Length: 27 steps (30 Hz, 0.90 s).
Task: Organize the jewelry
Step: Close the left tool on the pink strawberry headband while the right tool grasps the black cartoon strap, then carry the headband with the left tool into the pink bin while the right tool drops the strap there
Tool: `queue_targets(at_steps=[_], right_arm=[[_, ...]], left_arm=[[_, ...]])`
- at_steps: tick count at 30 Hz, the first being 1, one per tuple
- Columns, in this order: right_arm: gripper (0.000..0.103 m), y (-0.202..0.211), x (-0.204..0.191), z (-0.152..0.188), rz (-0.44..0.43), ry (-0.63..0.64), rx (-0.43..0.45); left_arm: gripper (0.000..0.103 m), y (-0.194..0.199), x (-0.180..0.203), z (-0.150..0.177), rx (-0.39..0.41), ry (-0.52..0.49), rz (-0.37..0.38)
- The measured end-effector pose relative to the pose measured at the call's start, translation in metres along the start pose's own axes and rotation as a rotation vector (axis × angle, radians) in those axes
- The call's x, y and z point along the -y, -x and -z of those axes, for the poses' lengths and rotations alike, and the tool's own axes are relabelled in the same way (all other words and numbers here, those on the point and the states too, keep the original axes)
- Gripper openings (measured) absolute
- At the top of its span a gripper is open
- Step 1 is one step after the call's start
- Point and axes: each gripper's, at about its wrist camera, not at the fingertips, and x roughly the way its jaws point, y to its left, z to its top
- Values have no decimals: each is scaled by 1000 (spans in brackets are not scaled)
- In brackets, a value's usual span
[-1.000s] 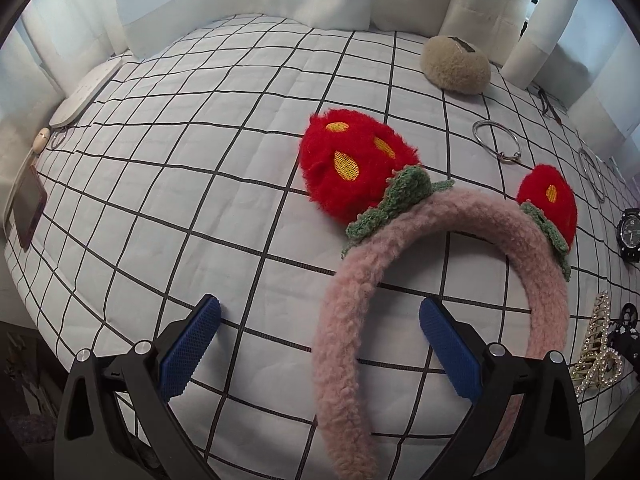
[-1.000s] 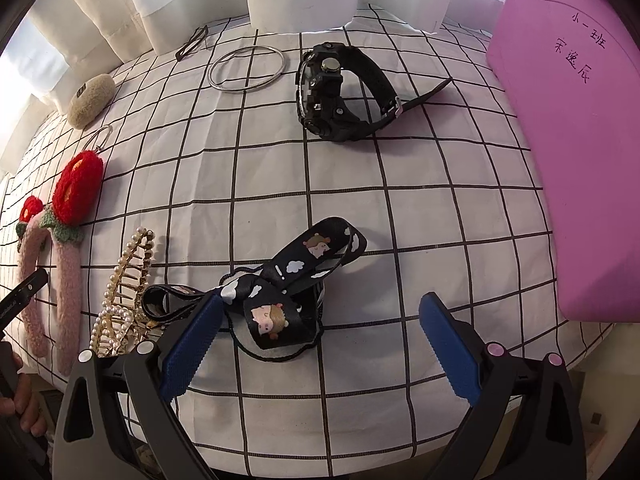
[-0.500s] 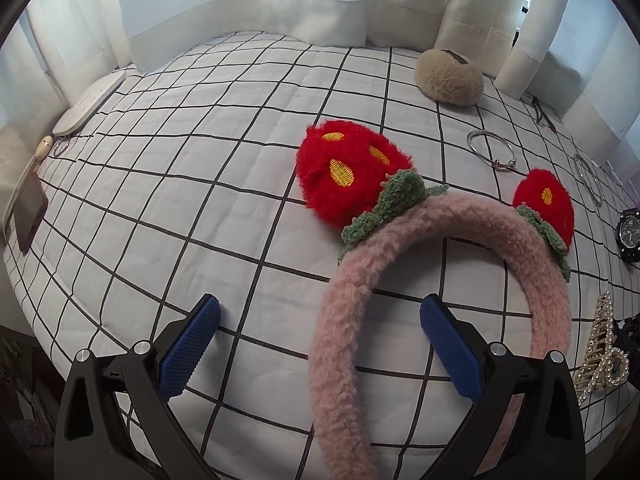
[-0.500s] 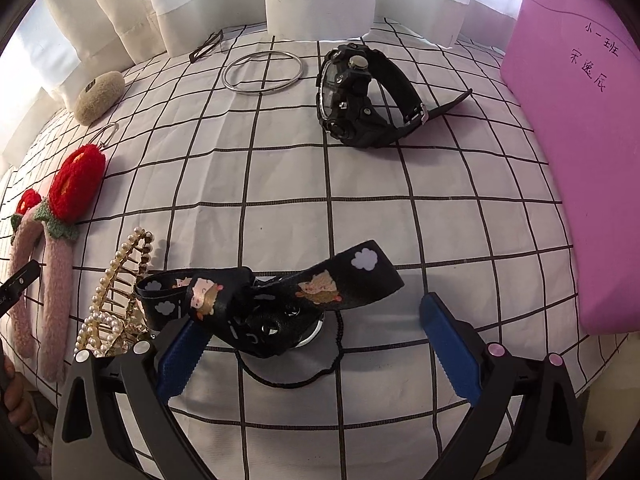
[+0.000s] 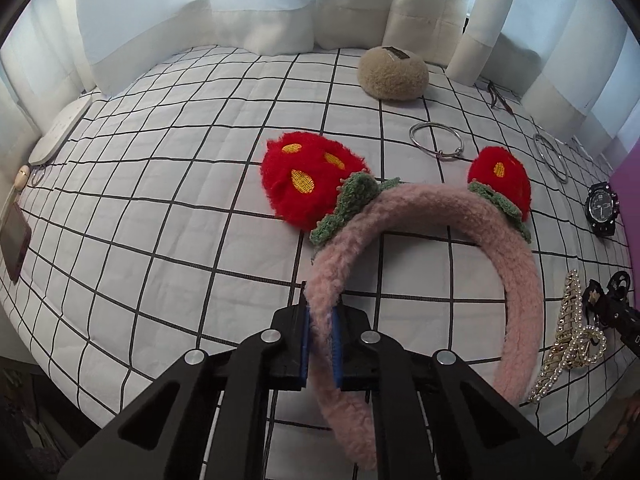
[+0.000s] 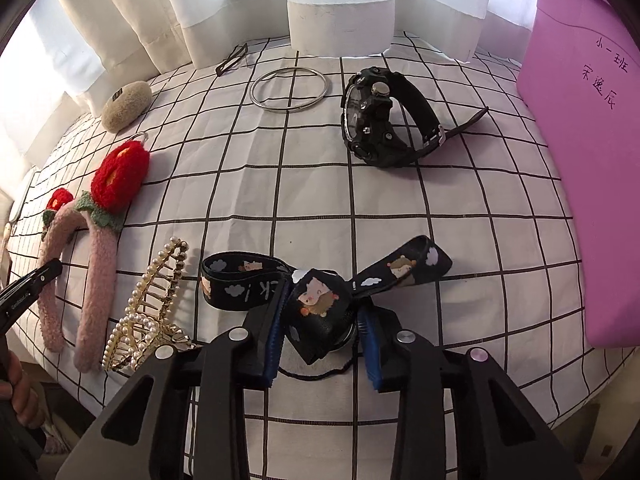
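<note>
Your left tool (image 5: 320,344) has just closed and now pinches one arm of the pink headband (image 5: 472,216); your right tool (image 6: 324,344) has just closed on the black bow (image 6: 320,300) — both items lie on the checked bed cover (image 5: 160,200).

A white quilted cloth (image 5: 160,208) with a black grid is covering the surface and is sagging over its rounded near edge. Pale curtains (image 5: 208,12) are hanging along the far side, their hems resting on the cloth; in the right wrist view the same curtains (image 6: 340,0) are glowing with daylight. A pink sheet (image 6: 592,168) bearing handwritten characters is lying over the cloth's right side, its far corner rising against the curtains. At the left edge in the left wrist view, a phone (image 5: 14,244) with a dark screen is hanging partly past the cloth. Beyond it, a flat white pad (image 5: 60,128) is lying beside the curtains.
</note>
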Motion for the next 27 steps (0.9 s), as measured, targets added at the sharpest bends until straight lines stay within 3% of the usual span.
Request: queue_targets(at_steps=[4,13,27], right_arm=[[31,5,-2,0,-15,-5,14],[31,36,-3,-4,-40,9,73],[31,123,2,-27,-64,9,254]], left_arm=[[8,1,-3,-1,-9,22,29],[8,32,-3,-7,64,52,75],[8,112,20,-40,239,26,156]])
